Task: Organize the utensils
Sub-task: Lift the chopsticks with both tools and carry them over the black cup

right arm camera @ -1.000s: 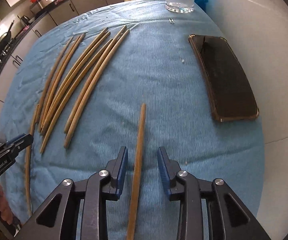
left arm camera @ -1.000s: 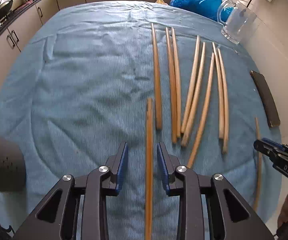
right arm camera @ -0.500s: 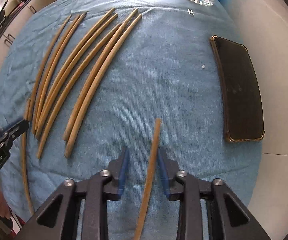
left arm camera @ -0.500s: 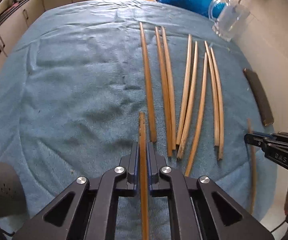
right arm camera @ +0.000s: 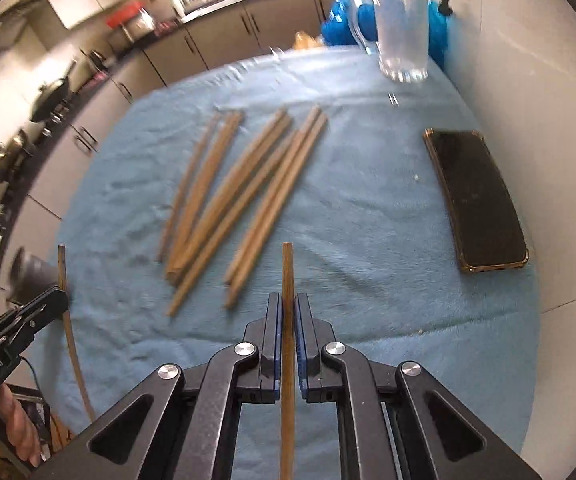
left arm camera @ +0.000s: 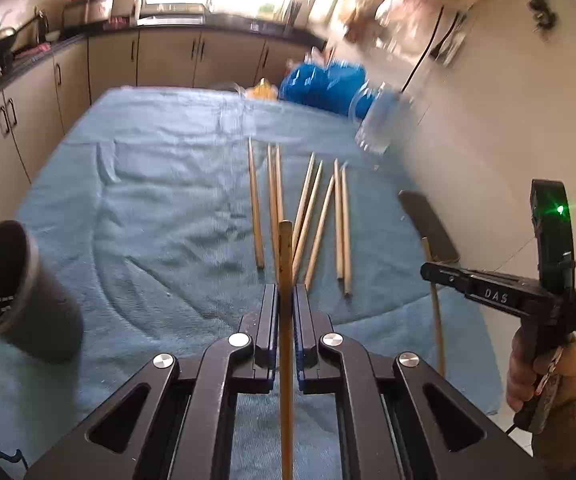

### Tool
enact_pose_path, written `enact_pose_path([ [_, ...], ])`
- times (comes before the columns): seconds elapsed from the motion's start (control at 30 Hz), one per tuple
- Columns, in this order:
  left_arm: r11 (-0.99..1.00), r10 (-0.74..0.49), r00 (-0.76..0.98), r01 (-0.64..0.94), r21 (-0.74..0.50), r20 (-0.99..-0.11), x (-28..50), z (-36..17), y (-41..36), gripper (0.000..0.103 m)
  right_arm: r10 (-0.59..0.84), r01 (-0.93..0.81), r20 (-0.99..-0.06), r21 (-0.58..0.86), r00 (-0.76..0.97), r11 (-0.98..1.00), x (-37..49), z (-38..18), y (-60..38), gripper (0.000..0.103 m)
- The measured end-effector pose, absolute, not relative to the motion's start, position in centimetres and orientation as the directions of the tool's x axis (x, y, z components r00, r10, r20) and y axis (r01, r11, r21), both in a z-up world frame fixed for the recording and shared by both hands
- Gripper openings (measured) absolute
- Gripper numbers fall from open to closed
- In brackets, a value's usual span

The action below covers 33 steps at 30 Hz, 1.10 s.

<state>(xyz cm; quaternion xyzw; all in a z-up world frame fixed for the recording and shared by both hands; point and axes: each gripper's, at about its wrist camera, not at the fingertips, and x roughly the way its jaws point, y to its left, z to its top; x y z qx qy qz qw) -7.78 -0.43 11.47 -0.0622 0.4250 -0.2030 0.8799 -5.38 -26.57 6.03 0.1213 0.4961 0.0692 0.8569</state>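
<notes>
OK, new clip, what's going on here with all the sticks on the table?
A person holds a gripper in each hand. The left gripper is shut on one wooden chopstick, and the right gripper is shut on another chopstick, both off the blue cloth. Seven loose chopsticks lie on the cloth. A dark cup stands at the left, a glass mug at the far end and a phone on the right.
</notes>
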Motion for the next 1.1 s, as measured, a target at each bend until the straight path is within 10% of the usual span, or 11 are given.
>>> enact_pose_path([
  [0.7,0.913,-0.356,0.822,0.206,-0.351,-0.444,-14.1,23.9,12.9,0.006,0.346,-0.230,-0.560,0.270,0.753,0.935,-10.6,18.7,-16.3,0.006],
  [1.1,0.973,-0.129,0.934,0.054,-0.225,-0.333,-12.1,30.4,20.0,0.007,0.522,-0.390,-0.377,0.373,0.765,0.842,-6.1,25.2,-6.4,0.006],
])
